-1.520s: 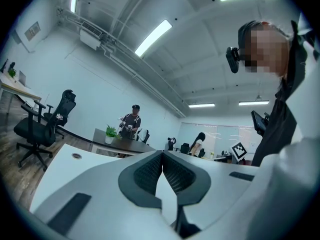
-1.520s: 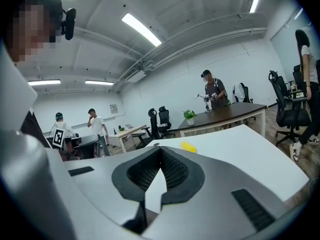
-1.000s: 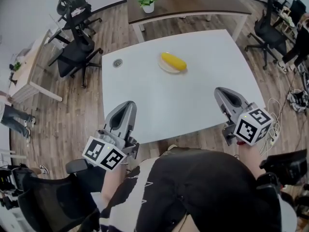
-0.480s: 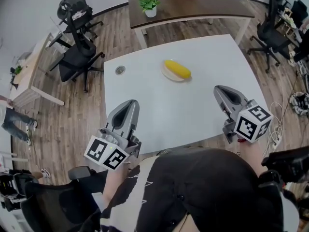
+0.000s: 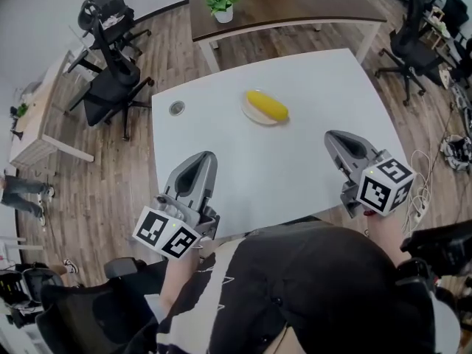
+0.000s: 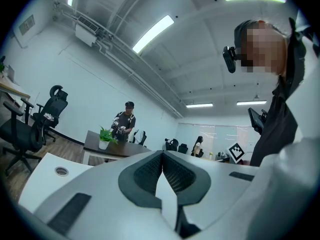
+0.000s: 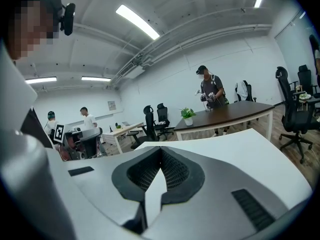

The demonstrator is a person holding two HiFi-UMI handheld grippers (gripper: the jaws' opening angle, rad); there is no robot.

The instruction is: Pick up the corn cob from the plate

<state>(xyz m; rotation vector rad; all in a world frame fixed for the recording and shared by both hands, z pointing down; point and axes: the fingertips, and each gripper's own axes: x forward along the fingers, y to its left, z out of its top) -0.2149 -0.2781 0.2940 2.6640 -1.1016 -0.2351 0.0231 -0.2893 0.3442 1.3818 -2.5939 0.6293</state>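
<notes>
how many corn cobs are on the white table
1. The corn cob lies on the plate toward the far side of the white table. No other shows on the visible tabletop.

Corn cob [image 5: 267, 105] on plate [image 5: 253, 114], mid-table [image 5: 221, 153].

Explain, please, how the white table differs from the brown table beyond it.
The white table is pale and holds a plate with the corn cob; the brown table is dark and holds a potted plant. The white table is nearest the person; the brown table stands farther off. Both are otherwise mostly bare.
</notes>
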